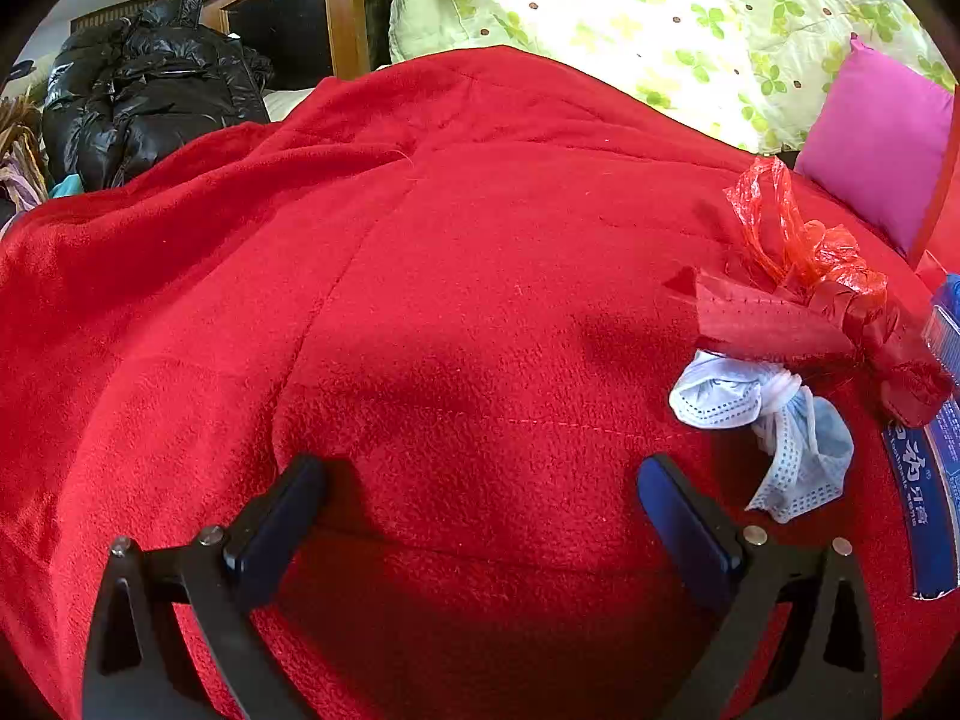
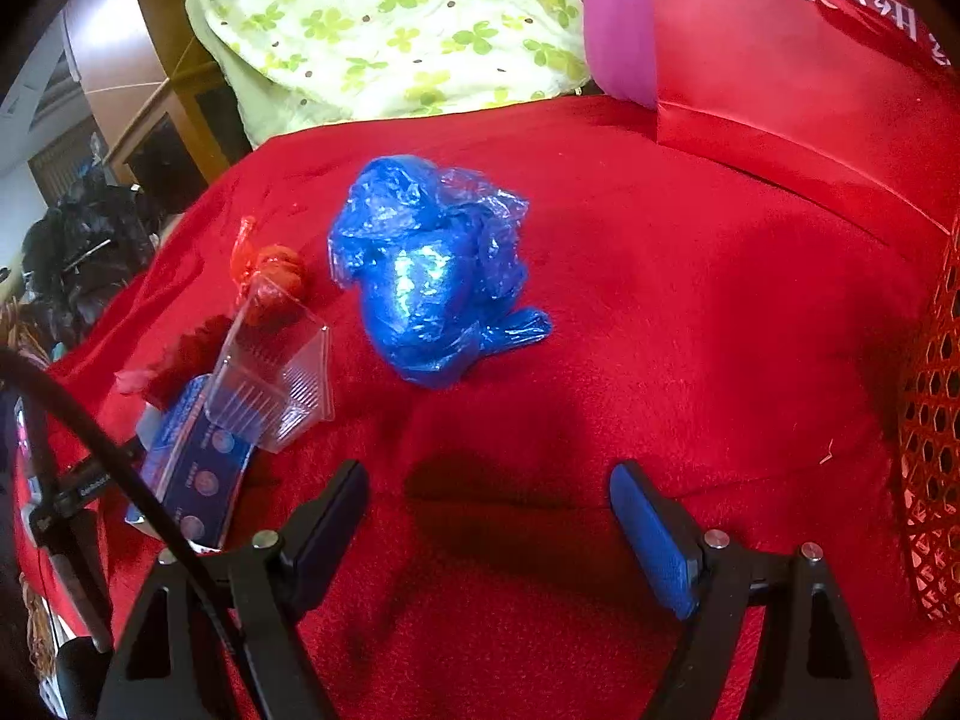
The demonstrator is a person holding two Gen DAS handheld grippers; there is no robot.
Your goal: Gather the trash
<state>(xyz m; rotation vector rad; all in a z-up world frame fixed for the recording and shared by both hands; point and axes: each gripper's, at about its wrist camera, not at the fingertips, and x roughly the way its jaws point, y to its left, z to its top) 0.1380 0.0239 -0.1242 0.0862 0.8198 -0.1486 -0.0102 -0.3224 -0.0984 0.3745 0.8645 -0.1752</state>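
Trash lies on a red fleece blanket [image 1: 420,300]. In the left wrist view a crumpled white-blue face mask [image 1: 774,432], a red face mask [image 1: 762,318] and a scrunched red plastic bag [image 1: 804,240] lie at the right, with a blue package [image 1: 930,492] at the edge. My left gripper [image 1: 480,480] is open, empty, left of the masks. In the right wrist view a crumpled blue plastic bag [image 2: 432,270] lies ahead, a clear plastic tray [image 2: 276,372] on a blue package [image 2: 192,480] and the red plastic bag [image 2: 270,276] at the left. My right gripper [image 2: 489,492] is open over bare blanket, short of the blue bag.
A red mesh basket [image 2: 933,450] stands at the right edge, a red paper bag [image 2: 780,78] with white lettering and a pink pillow [image 1: 876,138] behind. A green clover-print quilt [image 1: 660,18], a black puffer jacket [image 1: 144,96] and a wooden cabinet [image 1: 300,12] lie beyond.
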